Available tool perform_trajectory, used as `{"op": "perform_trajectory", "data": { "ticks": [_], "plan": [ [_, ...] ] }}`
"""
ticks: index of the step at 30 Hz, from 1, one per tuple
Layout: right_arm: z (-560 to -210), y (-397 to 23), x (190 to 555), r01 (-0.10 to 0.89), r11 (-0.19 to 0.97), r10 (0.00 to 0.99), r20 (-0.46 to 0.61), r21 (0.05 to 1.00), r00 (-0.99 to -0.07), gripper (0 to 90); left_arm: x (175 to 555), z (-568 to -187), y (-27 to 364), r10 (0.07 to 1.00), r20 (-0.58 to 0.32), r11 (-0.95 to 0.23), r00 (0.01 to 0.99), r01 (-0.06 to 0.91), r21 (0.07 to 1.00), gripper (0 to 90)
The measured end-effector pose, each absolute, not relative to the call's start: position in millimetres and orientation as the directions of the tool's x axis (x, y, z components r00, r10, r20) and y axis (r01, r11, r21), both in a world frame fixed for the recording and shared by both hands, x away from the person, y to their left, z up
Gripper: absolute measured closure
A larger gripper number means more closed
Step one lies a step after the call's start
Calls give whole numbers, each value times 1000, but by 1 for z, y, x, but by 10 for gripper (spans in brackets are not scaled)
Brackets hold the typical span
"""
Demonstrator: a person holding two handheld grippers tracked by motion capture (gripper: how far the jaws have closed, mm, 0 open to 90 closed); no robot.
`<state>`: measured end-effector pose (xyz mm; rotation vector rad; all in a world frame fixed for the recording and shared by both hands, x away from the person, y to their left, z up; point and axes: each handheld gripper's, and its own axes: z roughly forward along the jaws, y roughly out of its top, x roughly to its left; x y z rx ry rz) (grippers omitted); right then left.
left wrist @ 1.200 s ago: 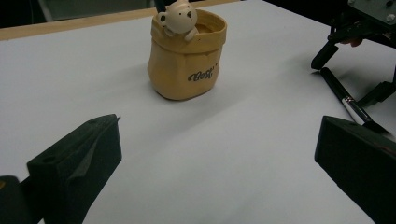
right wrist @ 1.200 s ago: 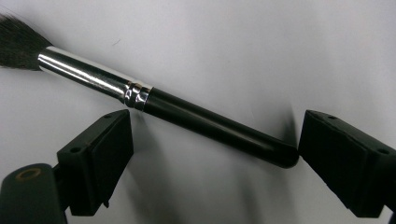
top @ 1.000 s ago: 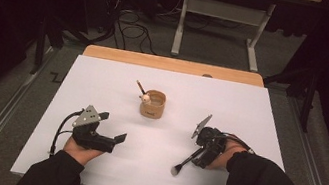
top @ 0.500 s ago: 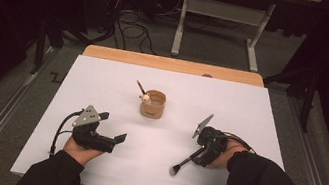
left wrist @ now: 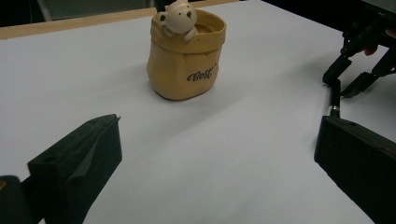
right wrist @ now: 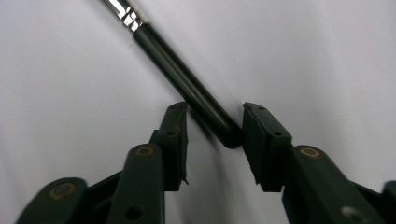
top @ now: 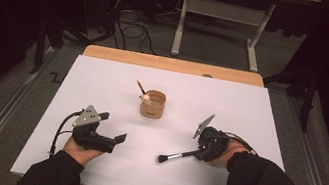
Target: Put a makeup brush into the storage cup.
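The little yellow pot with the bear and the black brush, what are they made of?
The little yellow pot with the bear looks like glazed ceramic: smooth, softly shiny, moulded folds. The black brush seems to have a glossy plastic or lacquered handle, with a shiny metal band.

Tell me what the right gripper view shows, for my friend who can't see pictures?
The right gripper reaches down over the end of a black brush handle lying on the white table. Its two black fingers have just been closing, one on each side of the handle's end, with a small gap left on one side. A silver band on the handle shows near the top.
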<state>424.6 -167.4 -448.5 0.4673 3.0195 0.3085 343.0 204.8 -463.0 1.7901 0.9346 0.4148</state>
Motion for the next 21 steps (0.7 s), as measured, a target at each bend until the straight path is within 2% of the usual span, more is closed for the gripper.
{"op": "perform_trajectory", "data": {
  "ticks": [6, 17, 21],
  "plan": [
    [-449, -167, 424, 281, 937, 295, -42, 209, -954, 723, 343, -463, 205, 756, -142, -170, 639, 401, 900, 15],
    [-448, -166, 423, 279, 938, 294, -43, 205, -955, 799, 343, -463, 205, 757, -140, -170, 639, 400, 901, 16],
    [-448, -166, 423, 286, 936, 300, -43, 204, -953, 801, 342, -463, 205, 757, -139, -171, 639, 399, 901, 16]
  ]
}}
